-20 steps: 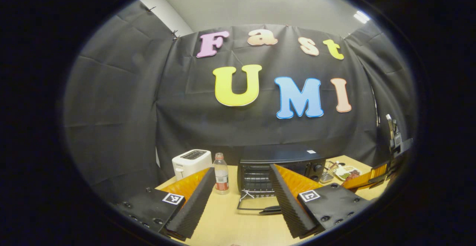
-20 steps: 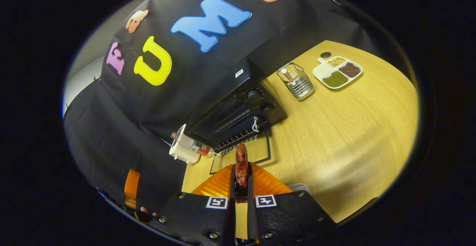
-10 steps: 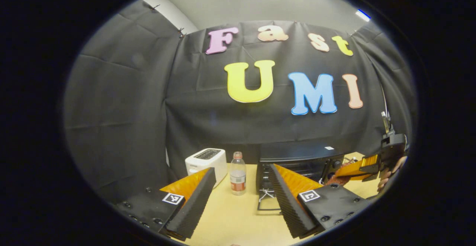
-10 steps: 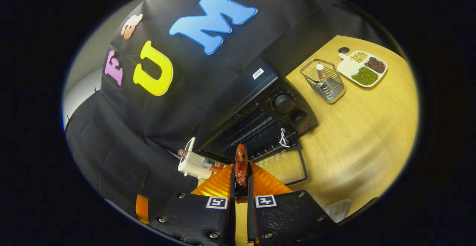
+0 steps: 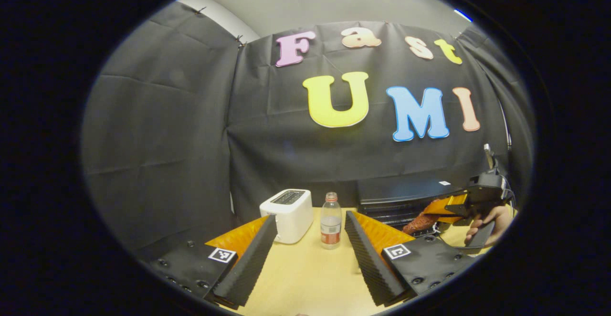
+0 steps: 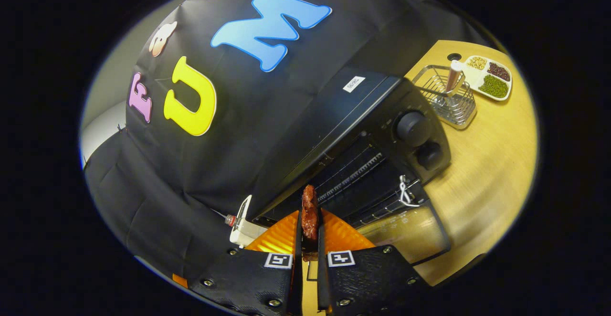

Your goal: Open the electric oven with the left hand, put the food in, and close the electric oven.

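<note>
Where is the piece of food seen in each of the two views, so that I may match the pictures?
Left gripper view: the food is at the right, held out by the right gripper in front of the black oven.
Right gripper view: the food stands at bottom centre, clamped between that gripper's own fingers, before the open oven.
Shared landmark: the white toaster beside the oven.
</note>
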A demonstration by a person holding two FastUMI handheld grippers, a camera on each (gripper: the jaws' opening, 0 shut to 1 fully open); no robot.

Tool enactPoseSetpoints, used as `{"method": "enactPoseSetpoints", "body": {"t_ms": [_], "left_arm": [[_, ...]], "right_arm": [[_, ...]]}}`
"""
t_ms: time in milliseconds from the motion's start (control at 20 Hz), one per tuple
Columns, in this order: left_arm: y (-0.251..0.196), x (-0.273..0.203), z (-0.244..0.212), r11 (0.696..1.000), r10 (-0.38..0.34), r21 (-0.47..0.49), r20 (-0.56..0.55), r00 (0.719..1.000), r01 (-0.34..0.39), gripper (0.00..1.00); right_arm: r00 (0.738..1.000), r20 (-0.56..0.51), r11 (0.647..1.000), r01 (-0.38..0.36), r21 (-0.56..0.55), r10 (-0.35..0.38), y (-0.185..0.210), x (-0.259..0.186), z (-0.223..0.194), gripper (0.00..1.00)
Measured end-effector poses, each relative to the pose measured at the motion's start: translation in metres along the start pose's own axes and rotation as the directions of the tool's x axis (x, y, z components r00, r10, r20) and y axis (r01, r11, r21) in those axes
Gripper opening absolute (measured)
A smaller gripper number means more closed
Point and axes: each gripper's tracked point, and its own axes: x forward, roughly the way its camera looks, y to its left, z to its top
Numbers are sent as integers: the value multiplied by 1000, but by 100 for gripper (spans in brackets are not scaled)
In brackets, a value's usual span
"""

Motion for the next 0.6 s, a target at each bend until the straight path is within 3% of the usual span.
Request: {"method": "enactPoseSetpoints", "body": {"t_ms": [150, 550, 600], "left_arm": [[7, 0, -9, 1000, 13, 9, -22, 1000, -13, 100], [20, 4, -20, 999, 37, 29, -51, 998, -35, 100], [20, 6, -21, 999, 39, 28, -55, 998, -37, 96]], "right_arm": [[1000, 9, 1000, -3, -2, 3, 2, 26, -7, 13], [996, 89, 998, 34, -47, -30, -10, 68, 3, 13], [995, 88, 998, 43, -54, -38, -12, 73, 2, 12]]}}
